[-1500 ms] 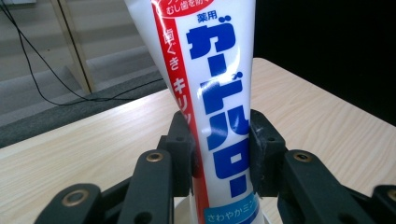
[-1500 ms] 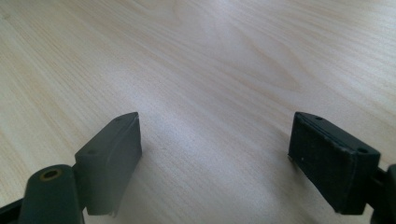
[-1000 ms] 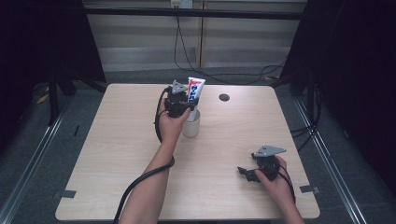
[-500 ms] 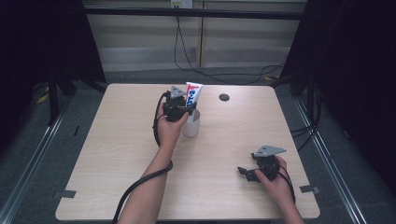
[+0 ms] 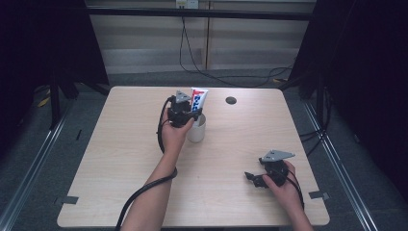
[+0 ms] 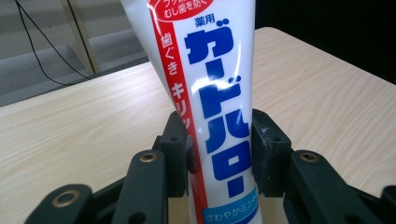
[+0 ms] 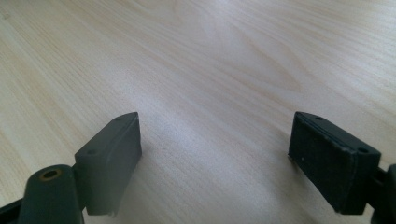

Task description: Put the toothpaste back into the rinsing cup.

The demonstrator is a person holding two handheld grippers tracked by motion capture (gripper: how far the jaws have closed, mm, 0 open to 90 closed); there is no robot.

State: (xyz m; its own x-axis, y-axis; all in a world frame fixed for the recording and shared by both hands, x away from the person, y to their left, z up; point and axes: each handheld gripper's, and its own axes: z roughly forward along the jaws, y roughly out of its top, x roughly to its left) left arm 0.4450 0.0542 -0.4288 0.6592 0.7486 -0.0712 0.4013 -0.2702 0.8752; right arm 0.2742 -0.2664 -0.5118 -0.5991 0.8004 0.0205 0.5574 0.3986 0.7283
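Near the middle of the table (image 5: pixel 120 159), a bit toward 12 o'clock, stands a white cup (image 5: pixel 197 131). A tube (image 5: pixel 198 98) of toothpaste stands in the cup with its flat end up and leans a little. The tube is white with big blue letters and a red stripe.

The left gripper (image 5: pixel 192 114) is at the cup's 9 o'clock side, right by the tube. The left hand (image 5: pixel 172 134) holds it up above the table. In the left gripper view, the tube (image 6: pixel 219 93) stands between the two black jaws. The jaws have just been opening a little. The pad (image 6: pixel 180 154) on one side sits close against the tube's edge, and the pad on the other side is right by it too. The pictures do not show for sure if they press on the tube.

Down at 4 o'clock on the table, well apart from the cup, the right gripper (image 5: pixel 252 179) lies low in the right hand (image 5: pixel 284 185). It points toward 9 o'clock. In the right gripper view, its two jaws stand wide apart with just bare wood (image 7: pixel 210 70) between them. It holds nothing.

A small dark round spot (image 5: pixel 231 100) sits on the table at 1 o'clock, near the far edge.
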